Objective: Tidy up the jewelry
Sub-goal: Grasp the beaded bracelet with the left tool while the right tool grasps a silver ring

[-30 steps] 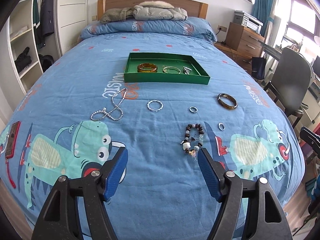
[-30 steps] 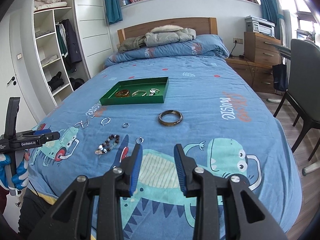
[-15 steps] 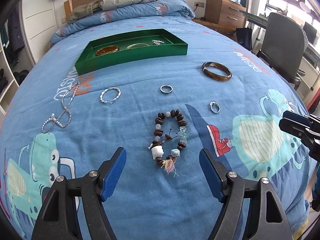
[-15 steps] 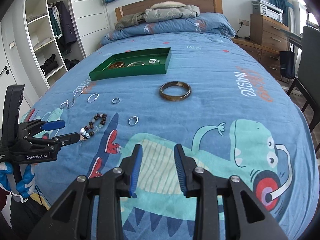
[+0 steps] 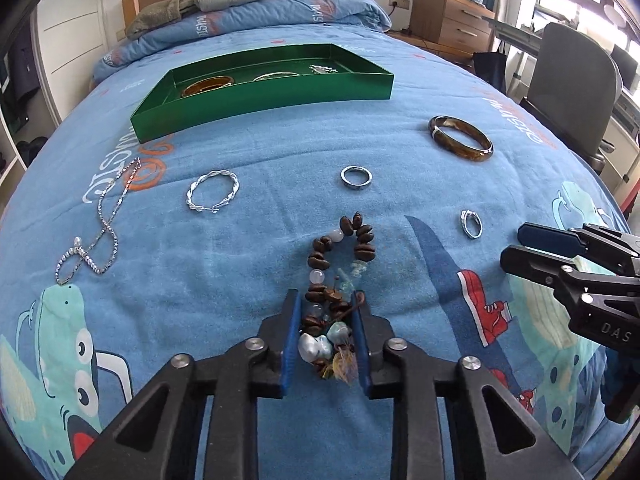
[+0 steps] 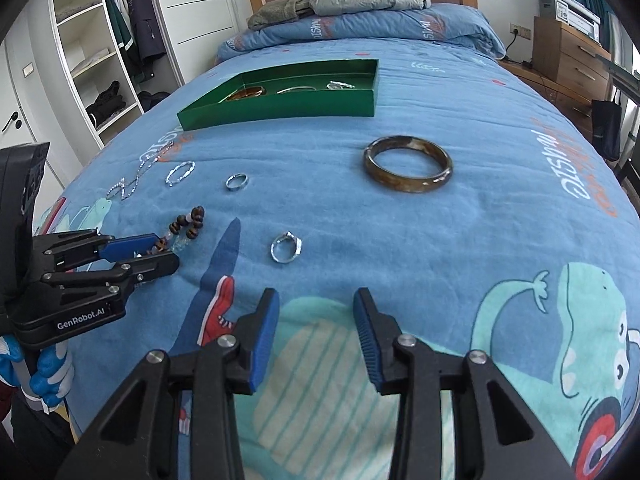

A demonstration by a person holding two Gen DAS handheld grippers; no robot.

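So, left gripper [image 5: 325, 334] down on blue bedspread [image 5: 240, 260], blue pads pinched on near end of beaded bracelet [image 5: 340, 256]. Bracelet lies stretched out, long axis running straight away from gripper toward green tray [image 5: 260, 96], tassel end nearest camera, far loop free on bedspread. Right gripper [image 6: 316, 336] hovers over bedspread with fingers apart, nothing in them, small ring [image 6: 286, 247] just ahead, brown bangle [image 6: 408, 168] further off.

Black tool [image 5: 326, 332], blue pads [image 6: 264, 336]
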